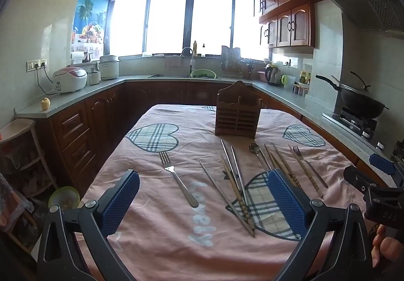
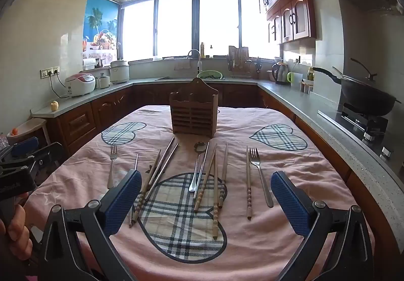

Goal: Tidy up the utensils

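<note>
A brown wooden utensil holder (image 1: 237,117) (image 2: 194,114) stands upright at the far middle of the pink tablecloth. In front of it lie loose utensils: a fork (image 1: 178,177) (image 2: 111,167) on the left, metal chopsticks (image 1: 233,167) (image 2: 164,162), a spoon (image 1: 258,154) (image 2: 198,167), several wooden chopsticks (image 1: 285,167) (image 2: 214,180), and a second fork (image 1: 309,167) (image 2: 261,175) on the right. My left gripper (image 1: 204,200) is open and empty above the near table. My right gripper (image 2: 205,200) is open and empty above the near utensils.
The table (image 1: 156,243) (image 2: 303,243) has plaid hearts on its cloth. A kitchen counter (image 1: 75,96) (image 2: 315,104) runs around it, with rice cookers (image 1: 70,79), a sink, a kettle (image 2: 280,73) and a wok (image 1: 361,101) (image 2: 366,99) on the stove at right.
</note>
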Demonstrator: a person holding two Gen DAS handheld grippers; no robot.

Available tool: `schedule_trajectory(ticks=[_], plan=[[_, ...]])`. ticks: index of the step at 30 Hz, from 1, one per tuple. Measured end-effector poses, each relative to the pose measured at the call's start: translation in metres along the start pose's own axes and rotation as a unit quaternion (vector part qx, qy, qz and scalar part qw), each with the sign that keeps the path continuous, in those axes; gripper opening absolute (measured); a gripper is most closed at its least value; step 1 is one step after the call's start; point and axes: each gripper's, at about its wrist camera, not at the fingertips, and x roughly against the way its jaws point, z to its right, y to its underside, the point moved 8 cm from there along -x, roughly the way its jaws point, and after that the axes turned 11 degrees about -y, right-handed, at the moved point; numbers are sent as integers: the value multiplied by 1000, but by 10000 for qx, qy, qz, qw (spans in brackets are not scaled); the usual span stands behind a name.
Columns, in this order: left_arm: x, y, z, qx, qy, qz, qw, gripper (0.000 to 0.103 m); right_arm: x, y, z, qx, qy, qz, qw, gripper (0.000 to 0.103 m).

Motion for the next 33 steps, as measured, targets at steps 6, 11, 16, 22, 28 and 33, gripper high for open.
schedule_trajectory(ticks=[6, 11, 16, 22, 28, 33], plan=[[3, 1, 4, 23, 47, -81, 10000, 102, 5, -2, -4, 95, 37, 21, 9999, 103], [5, 4, -2, 113, 67, -39, 9999, 102, 8, -3, -6, 69, 35, 37, 10000, 103], [3, 5, -3, 128, 76, -82, 9999, 102, 11, -6, -6, 27, 23, 49, 10000, 103], [3, 4, -3, 124, 54, -80, 9999, 102, 12, -3, -4, -16, 6, 89, 10000, 103], [5, 4, -2, 102, 34, -63, 9999, 102, 14, -5, -2, -44, 0, 159, 9999, 103], [6, 3, -2, 104, 34, -42, 9999, 102, 16, -6, -2, -53, -1, 216, 9998, 103]])
